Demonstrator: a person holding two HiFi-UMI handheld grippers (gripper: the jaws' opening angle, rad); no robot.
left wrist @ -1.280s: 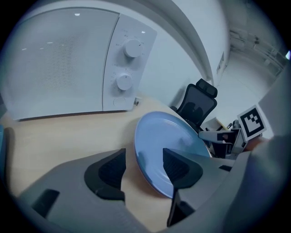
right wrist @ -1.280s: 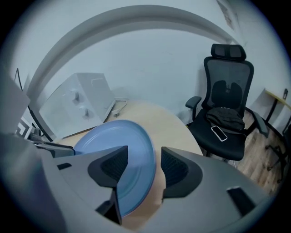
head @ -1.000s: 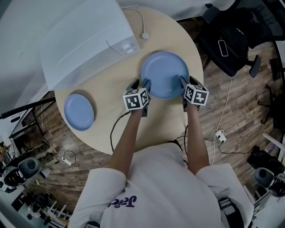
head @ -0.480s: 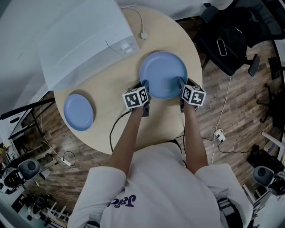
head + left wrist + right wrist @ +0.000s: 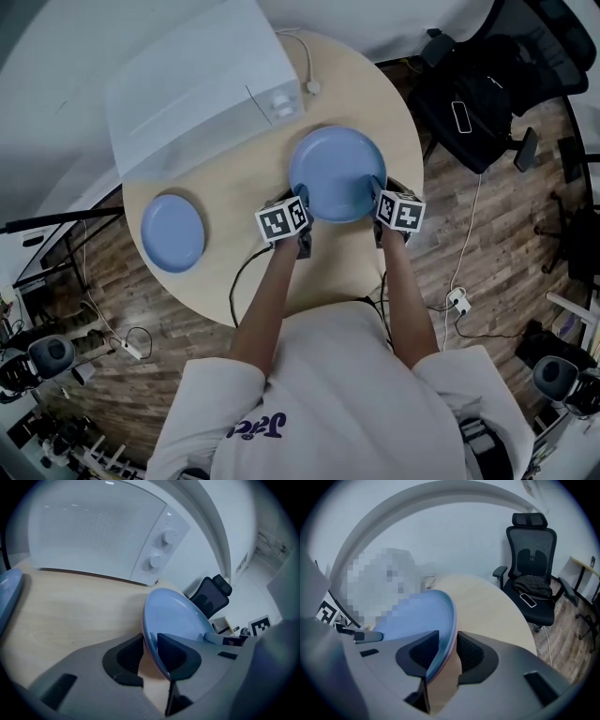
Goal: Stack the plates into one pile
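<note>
A large blue plate (image 5: 336,173) is at the middle of the round wooden table (image 5: 234,183), gripped at two opposite sides. My left gripper (image 5: 302,206) is shut on its left rim; in the left gripper view the rim (image 5: 176,616) sits pinched between the jaws of the left gripper (image 5: 149,653). My right gripper (image 5: 378,202) holds the right rim, its jaws still closing, with the plate edge (image 5: 422,616) pressed between the right gripper's (image 5: 446,651) pads. A smaller blue plate (image 5: 172,232) lies flat at the table's left; its edge (image 5: 8,597) shows in the left gripper view.
A white appliance (image 5: 202,89) with two knobs (image 5: 157,550) fills the back left of the table. A cable and plug (image 5: 311,86) lie beside it. A black office chair (image 5: 478,94) stands off the table's right edge, with cables on the floor.
Both grippers' jaws stood wide beside the large plate's rim; now they are closed on it. The plate and both hands have shifted a little to the left.
</note>
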